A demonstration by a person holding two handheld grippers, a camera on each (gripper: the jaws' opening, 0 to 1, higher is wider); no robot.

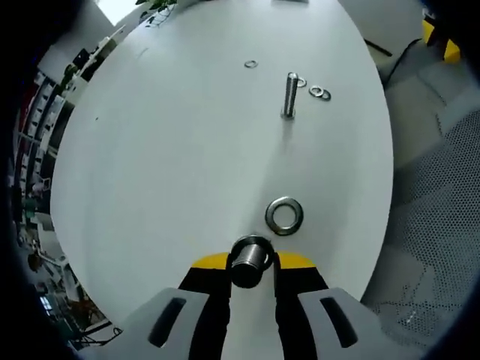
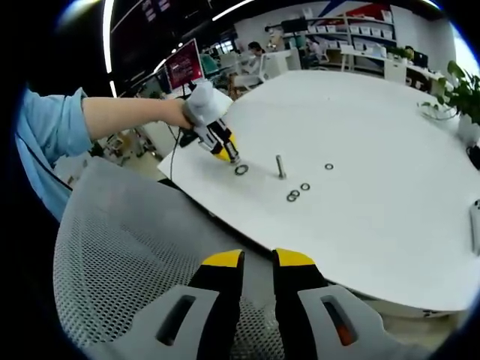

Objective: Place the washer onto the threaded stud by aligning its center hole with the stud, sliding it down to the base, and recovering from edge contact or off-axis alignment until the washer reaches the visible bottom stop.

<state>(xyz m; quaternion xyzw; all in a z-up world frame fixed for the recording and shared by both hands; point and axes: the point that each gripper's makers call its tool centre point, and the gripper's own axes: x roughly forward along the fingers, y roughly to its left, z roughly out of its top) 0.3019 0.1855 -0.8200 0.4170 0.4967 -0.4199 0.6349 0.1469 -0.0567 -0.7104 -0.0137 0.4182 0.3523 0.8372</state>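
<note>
In my left gripper view, the left hand-held gripper point(image 1: 252, 264) rises from the bottom, its yellow-tipped jaws clenched on a short metal bolt point(image 1: 250, 259) whose round end faces the camera, its long axis running away from me along the jaws. It sits over the near edge of the white oval surface point(image 1: 165, 165). Just beyond the jaws, a large washer point(image 1: 285, 214) lies flat on the surface, hole facing up. Farther toward the middle, the threaded stud point(image 1: 290, 95) stands upright, long axis vertical to the surface. A small washer point(image 1: 250, 64) lies left of and beyond the stud, and a few more small washers point(image 1: 319, 93) lie just to its right.

In my right gripper view, a person's arm in a light blue sleeve point(image 2: 49, 131) reaches in from the left, holding the left hand-held gripper point(image 2: 225, 152) at the surface's point(image 2: 375, 112) near edge, just beside the large washer point(image 2: 241, 170). The stud point(image 2: 280, 166) stands upright to its right, with small washers point(image 2: 295, 193) near it. A grey mesh chair back point(image 2: 135, 247) lies below. My right hand-held gripper point(image 2: 257, 262) hovers over the chair, jaws nearly together and holding nothing, well apart from the surface's things.
</note>
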